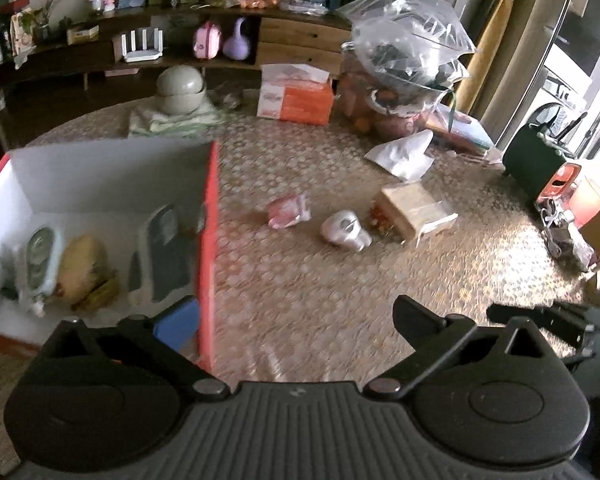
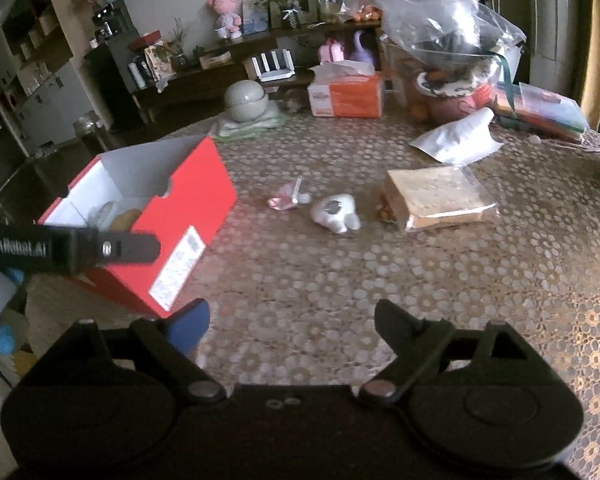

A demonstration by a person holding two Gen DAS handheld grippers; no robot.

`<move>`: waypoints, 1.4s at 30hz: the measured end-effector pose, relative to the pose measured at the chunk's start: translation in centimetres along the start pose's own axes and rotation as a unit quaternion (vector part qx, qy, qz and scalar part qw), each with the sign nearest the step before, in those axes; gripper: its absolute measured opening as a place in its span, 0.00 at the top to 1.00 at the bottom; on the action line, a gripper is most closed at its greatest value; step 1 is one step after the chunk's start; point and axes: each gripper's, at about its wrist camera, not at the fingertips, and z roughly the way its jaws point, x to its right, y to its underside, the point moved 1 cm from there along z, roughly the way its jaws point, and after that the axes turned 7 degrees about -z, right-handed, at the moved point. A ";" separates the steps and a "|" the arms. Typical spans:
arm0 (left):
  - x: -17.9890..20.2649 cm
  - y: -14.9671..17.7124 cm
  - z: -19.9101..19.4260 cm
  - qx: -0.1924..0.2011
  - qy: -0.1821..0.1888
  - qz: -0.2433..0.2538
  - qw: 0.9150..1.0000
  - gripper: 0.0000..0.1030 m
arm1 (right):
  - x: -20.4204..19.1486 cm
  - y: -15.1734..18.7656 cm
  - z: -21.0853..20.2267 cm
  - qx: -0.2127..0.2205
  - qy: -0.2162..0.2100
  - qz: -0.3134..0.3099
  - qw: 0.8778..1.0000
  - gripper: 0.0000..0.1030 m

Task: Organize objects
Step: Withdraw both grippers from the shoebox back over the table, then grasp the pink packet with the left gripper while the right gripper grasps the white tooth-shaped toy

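Note:
A red cardboard box (image 1: pixel 208 248) with a white inside stands on the table at the left; it also shows in the right wrist view (image 2: pixel 168 216). Inside lie a pale oval gadget (image 1: pixel 40 256), a tan pouch (image 1: pixel 84 268) and a dark flat device (image 1: pixel 168 248). On the table lie a pink wrapped item (image 1: pixel 288 210) (image 2: pixel 284 199), a white rounded toy (image 1: pixel 345 230) (image 2: pixel 336 213) and a bagged tan block (image 1: pixel 414 210) (image 2: pixel 436 196). My left gripper (image 1: pixel 296 316) is open and empty beside the box. My right gripper (image 2: pixel 292 320) is open and empty above the table.
A tissue box (image 1: pixel 296 98), stacked grey bowls (image 1: pixel 180 90), a white pouch (image 1: pixel 404 154) and a large plastic bag of items (image 1: pixel 408 60) stand further back. A dark green appliance (image 1: pixel 534 164) is at the right. The left gripper's finger (image 2: pixel 128 248) crosses the right wrist view.

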 end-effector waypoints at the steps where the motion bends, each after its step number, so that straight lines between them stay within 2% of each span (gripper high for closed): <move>1: 0.6 -0.5 0.4 0.002 -0.002 -0.001 1.000 0.00 | 0.3 0.0 0.2 -0.001 0.001 -0.001 1.000 0.13; 8: 3.1 -4.1 4.6 -0.008 -0.017 -0.008 1.000 0.00 | 1.5 -0.4 1.2 0.001 0.005 -0.021 1.000 0.15; 13: 3.4 -6.7 8.4 -0.050 -0.001 -0.032 0.998 0.00 | 2.3 -1.3 2.3 -0.001 0.003 -0.026 1.000 0.15; 20: 2.7 -8.6 13.5 -0.081 -0.015 -0.051 0.995 0.00 | 3.3 -2.4 5.7 -0.017 0.001 -0.036 0.999 0.17; 27: 2.4 -9.3 18.3 -0.104 -0.031 -0.060 0.992 0.00 | 3.9 -3.6 9.4 -0.029 0.008 -0.050 0.998 0.19; 33: 1.5 -9.2 21.4 -0.118 -0.041 -0.091 0.988 0.00 | 4.2 -4.8 12.2 -0.029 0.015 -0.062 0.998 0.25; 38: 1.3 -8.9 22.8 -0.123 -0.050 -0.101 0.986 0.00 | 4.2 -5.3 14.3 -0.025 0.022 -0.075 0.997 0.31; 42: 1.5 -9.1 23.1 -0.111 -0.055 -0.096 0.988 0.00 | 4.3 -5.5 16.0 -0.024 0.039 -0.079 0.996 0.32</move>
